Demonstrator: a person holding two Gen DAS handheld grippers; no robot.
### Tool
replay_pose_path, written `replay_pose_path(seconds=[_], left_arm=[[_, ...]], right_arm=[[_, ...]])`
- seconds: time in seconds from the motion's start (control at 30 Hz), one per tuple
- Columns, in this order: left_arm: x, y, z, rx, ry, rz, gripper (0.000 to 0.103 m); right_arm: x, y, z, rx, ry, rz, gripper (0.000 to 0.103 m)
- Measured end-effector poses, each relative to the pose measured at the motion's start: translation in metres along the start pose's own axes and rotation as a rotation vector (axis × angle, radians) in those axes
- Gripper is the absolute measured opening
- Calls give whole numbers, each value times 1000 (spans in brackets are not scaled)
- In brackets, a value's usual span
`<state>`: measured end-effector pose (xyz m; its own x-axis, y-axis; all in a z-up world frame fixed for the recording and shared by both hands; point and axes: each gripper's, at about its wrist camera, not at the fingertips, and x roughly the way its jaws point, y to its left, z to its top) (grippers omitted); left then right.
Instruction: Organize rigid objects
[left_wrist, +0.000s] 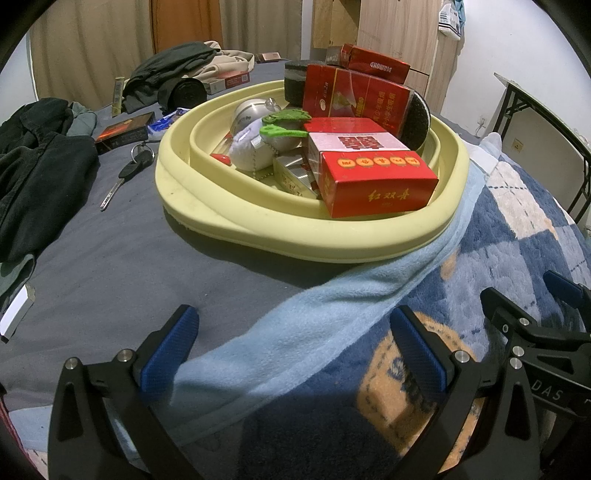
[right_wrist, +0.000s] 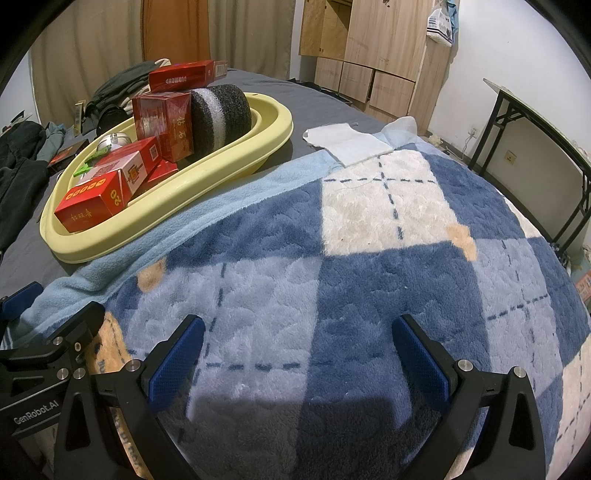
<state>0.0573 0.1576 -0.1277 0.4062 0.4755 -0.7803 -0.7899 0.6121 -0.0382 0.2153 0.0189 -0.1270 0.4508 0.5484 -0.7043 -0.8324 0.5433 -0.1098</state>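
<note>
The yellow basin (left_wrist: 306, 236) sits on the bed (left_wrist: 129, 254), already loaded with rigid things: red boxes (left_wrist: 376, 184), a dark foam roll (right_wrist: 221, 110), a metal bell-like piece (left_wrist: 247, 112) and green clips (left_wrist: 284, 123). What appears left to gather lies on the grey sheet to the far left of the basin: a car key (left_wrist: 125, 173) just beside its left rim, a dark box (left_wrist: 122, 131) a little farther back, and a red-and-white pack (left_wrist: 229, 81) near the heap of dark clothes (left_wrist: 166, 74).

The left gripper (left_wrist: 295, 350) hovers low over the near edge of the bed, its fingers (left_wrist: 170, 350) spread wide with nothing between them, above the light blue towel (left_wrist: 295, 332). The right gripper (right_wrist: 299, 354) is likewise spread and empty, over the checked blanket (right_wrist: 369, 258), with the basin far and to its left.

The relation that matters is that the loose items all lie far-left of both sets of fingers, and the left gripper is clearly the nearer one; the right would have to cross over the basin. The key's long axis runs diagonally, blade toward the near left and fob toward the far right, so the fingers would likely need to close across that line, probably at the thicker fob, since the flat blade lies tight against the sheet.
</note>
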Motion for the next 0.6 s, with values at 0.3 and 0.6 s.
replay_pose_path(seconds=[0.3, 0.6], left_arm=[[1, 0, 0, 0, 0, 0, 103], [1, 0, 0, 0, 0, 0, 103]], right_arm=[[0, 0, 0, 0, 0, 0, 103], [0, 0, 0, 0, 0, 0, 103]])
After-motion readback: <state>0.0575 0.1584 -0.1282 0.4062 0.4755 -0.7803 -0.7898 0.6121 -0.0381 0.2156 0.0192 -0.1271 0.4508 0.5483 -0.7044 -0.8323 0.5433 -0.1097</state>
